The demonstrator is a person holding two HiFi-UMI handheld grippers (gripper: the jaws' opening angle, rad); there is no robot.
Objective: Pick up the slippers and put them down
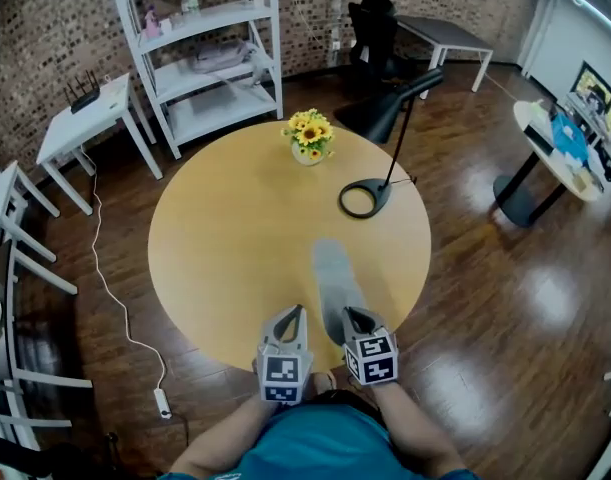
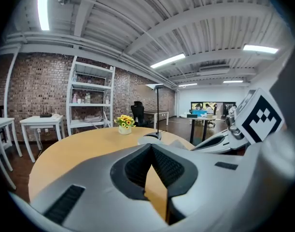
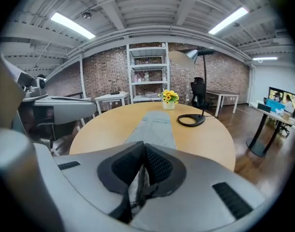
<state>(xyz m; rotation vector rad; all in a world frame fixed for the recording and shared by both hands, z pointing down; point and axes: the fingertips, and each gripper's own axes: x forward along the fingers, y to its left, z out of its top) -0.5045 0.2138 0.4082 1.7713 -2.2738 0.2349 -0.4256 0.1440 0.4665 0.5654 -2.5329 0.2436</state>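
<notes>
A grey slipper (image 1: 333, 276) hangs lengthwise over the near part of the round wooden table (image 1: 225, 248), toe pointing toward the far side. My right gripper (image 1: 357, 316) is shut on its heel end. In the right gripper view the slipper (image 3: 154, 125) runs forward from the closed pads of that gripper (image 3: 143, 146). My left gripper (image 1: 293, 313) hovers just left of it at the table's front edge, shut with nothing in it. In the left gripper view the left gripper (image 2: 151, 146) has its tips meeting, and only the tabletop shows behind them. I see no second slipper.
A small vase of yellow flowers (image 1: 309, 136) stands at the table's far side, with a black desk lamp's ring base (image 1: 363, 199) to its right. A white shelf unit (image 1: 200, 58) and white side table (image 1: 85, 118) stand beyond. A power strip (image 1: 162, 402) lies on the floor.
</notes>
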